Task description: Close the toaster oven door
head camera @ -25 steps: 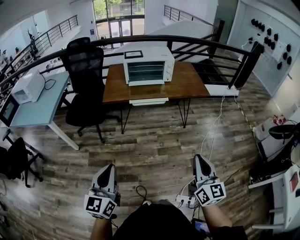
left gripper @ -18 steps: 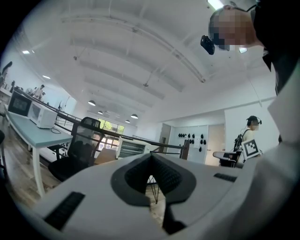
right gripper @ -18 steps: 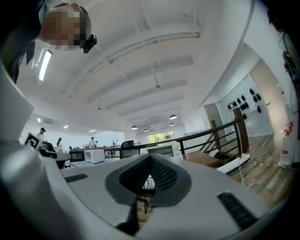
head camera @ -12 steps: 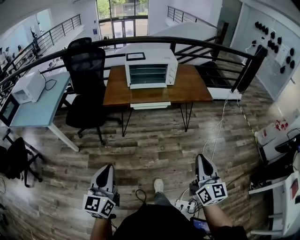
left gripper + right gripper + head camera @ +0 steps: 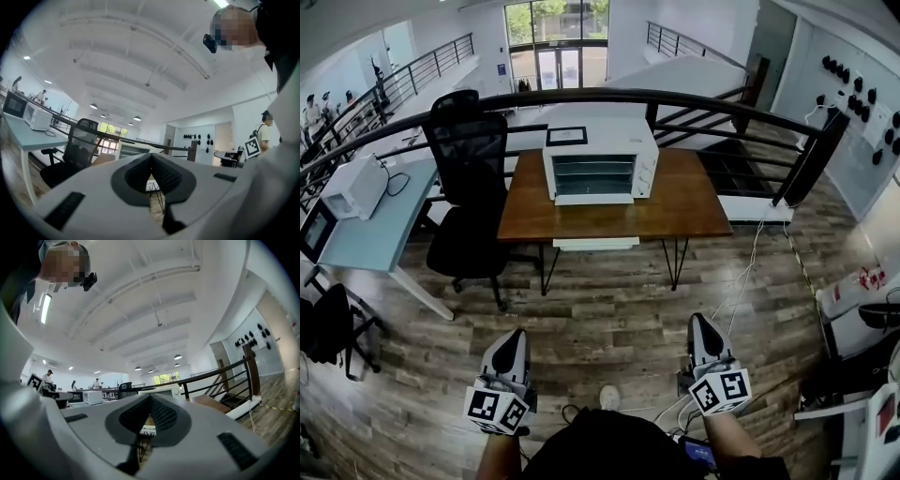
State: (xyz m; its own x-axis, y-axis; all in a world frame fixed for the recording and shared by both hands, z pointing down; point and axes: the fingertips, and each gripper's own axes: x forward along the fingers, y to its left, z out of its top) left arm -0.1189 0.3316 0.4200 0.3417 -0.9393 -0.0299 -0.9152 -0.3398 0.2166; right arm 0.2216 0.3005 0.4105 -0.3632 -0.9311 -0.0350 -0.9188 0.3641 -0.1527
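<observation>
Fingers of the left gripper are pressed together with nothing between them; only a sliver of table leg and floor shows through the notch behind the pads. Same reading on the right gripper: its fingers meet at the tips, empty.

Head view: both grippers sit at the bottom of the frame, left one lower left, right one lower right, tips pointing up-frame over the wood floor, marker cubes toward the person.

Toaster oven stands on the wooden table at upper centre of the frame, well apart from both grippers. Its door is open — dropped forward in front of the cavity, wire racks visible inside. A small framed item lies on the oven's top.

Black office chair is just left of the table. A curved dark railing runs behind the table.
</observation>
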